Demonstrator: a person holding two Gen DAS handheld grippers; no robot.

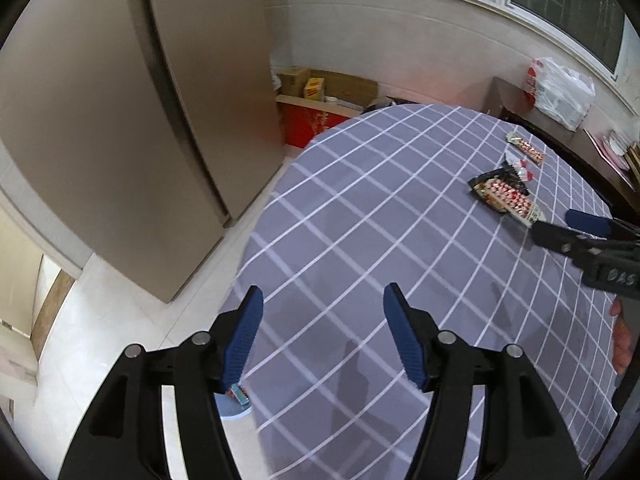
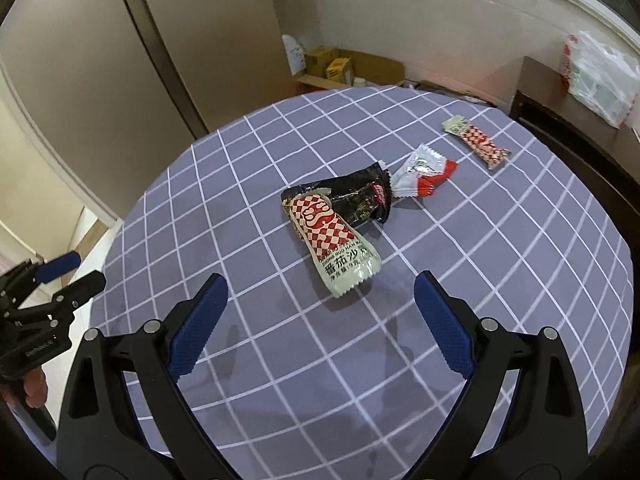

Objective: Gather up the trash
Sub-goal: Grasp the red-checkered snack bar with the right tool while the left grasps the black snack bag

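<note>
Four wrappers on the checked tablecloth (image 2: 248, 184), none gripped

Red-white checkered sachet (image 2: 334, 248) overlaps a crumpled black wrapper (image 2: 360, 196) mid-table; silver-red wrapper (image 2: 424, 172) just beside; small checkered sachet (image 2: 478, 142) farther off. My right gripper (image 2: 320, 312) is spread above the table, my left gripper (image 1: 322, 332) spread too, both empty

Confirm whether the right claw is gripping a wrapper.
No: the right claw stands open and empty, short of the red-checked white sauce packet.
</note>
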